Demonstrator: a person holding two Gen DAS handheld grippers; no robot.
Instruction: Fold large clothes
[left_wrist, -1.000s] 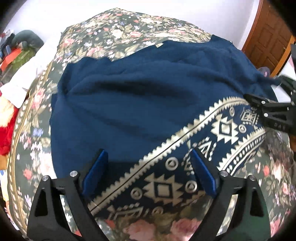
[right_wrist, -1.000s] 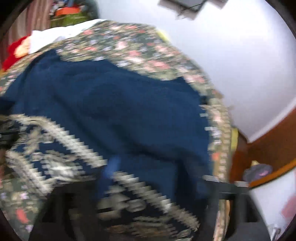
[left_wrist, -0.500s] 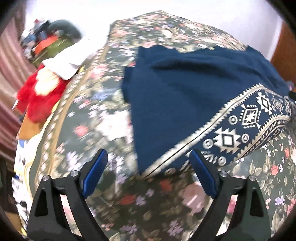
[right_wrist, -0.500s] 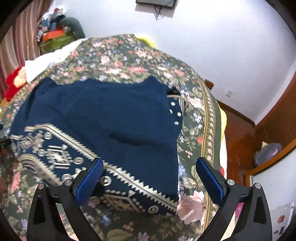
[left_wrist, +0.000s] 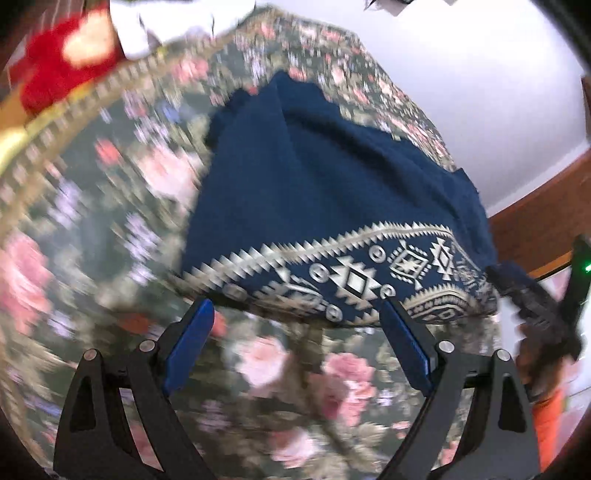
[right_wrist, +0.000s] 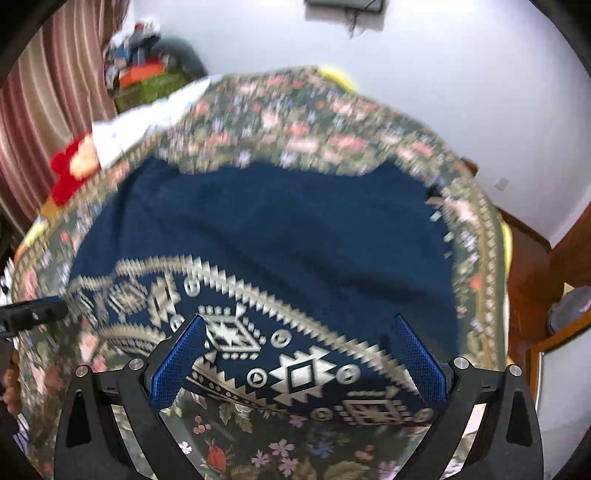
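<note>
A large navy blue garment (left_wrist: 325, 184) with a cream geometric border band (left_wrist: 354, 280) lies spread on a floral bedspread (left_wrist: 92, 240). It also shows in the right wrist view (right_wrist: 295, 229). My left gripper (left_wrist: 299, 332) is open and empty, just in front of the patterned hem. My right gripper (right_wrist: 299, 350) is open and empty, with its fingers over the patterned border near the hem. The right gripper also shows at the right edge of the left wrist view (left_wrist: 535, 306). The left gripper shows at the left edge of the right wrist view (right_wrist: 33, 314).
A red plush toy (left_wrist: 55, 74) and white cloth (right_wrist: 147, 118) lie at the bed's far left. A pile of things (right_wrist: 147, 74) stands by striped curtains. White wall behind; wooden floor and door frame (right_wrist: 532, 258) to the right of the bed.
Both views swung. The left gripper turned right, back toward the garment's patterned hem. The right gripper moved closer over the patterned border. Both stayed open and empty.
</note>
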